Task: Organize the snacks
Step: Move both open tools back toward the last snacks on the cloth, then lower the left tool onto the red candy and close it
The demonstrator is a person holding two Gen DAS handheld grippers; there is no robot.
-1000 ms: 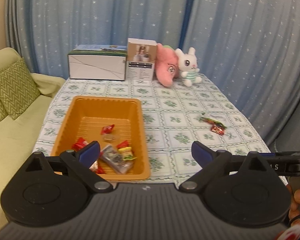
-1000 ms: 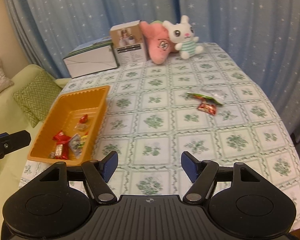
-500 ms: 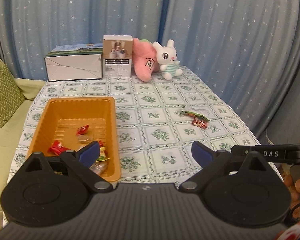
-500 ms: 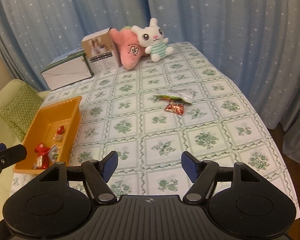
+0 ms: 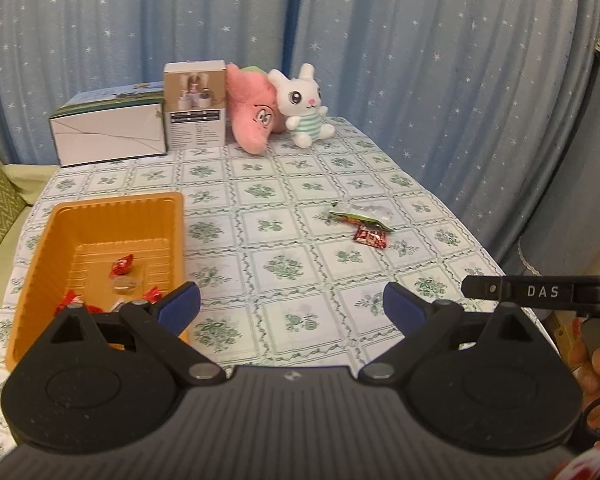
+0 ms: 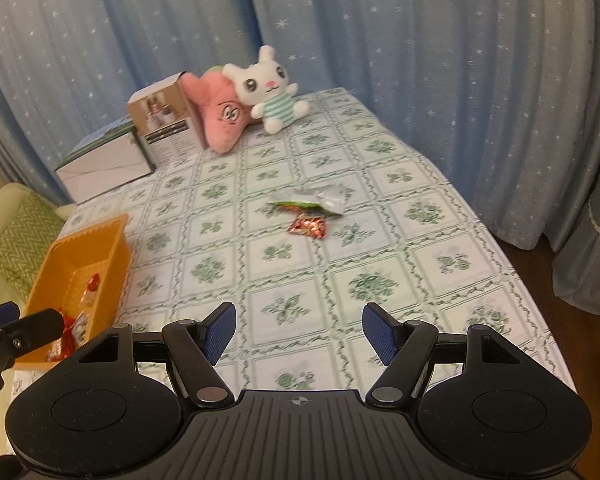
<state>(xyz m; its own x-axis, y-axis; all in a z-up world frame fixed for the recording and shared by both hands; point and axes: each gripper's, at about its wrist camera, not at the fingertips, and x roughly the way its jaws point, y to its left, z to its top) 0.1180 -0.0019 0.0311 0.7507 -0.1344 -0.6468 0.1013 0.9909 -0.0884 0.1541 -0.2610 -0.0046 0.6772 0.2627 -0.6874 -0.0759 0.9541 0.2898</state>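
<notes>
Two snacks lie out on the surface (image 5: 284,240), which has a green flower cloth on it. One is a small red candy (image 5: 370,237) (image 6: 309,227). The other is a green and silver packet (image 5: 360,216) (image 6: 312,200), and it lies just behind the red candy, touching it or almost touching it.

Far to the left of the red candy sits an orange bin (image 5: 96,216) (image 6: 82,244). Inside the bin are more snacks: a red wrapped candy (image 5: 122,266), a clear wrapped one (image 5: 126,286) just in front of it, and some more red ones near the front wall, partly hidden by the left gripper.

Well behind the red candy, at the far edge of the surface, sits a white bunny toy (image 5: 304,106) (image 6: 270,88). A pink plush toy (image 5: 252,116) (image 6: 220,120) leans right next to it. Left of that stands a tall brown box (image 5: 195,104) (image 6: 166,120), and then a long white box (image 5: 108,130) (image 6: 106,166). Blue curtains with stars (image 5: 420,60) hang behind everything.

The left gripper (image 5: 292,306) is up above the near edge of the surface. Its jaws are spread wide apart and hold nothing. The right gripper (image 6: 298,330) is also near the front edge, well in front of the red candy. Its jaws are spread wide too, with nothing between them.
</notes>
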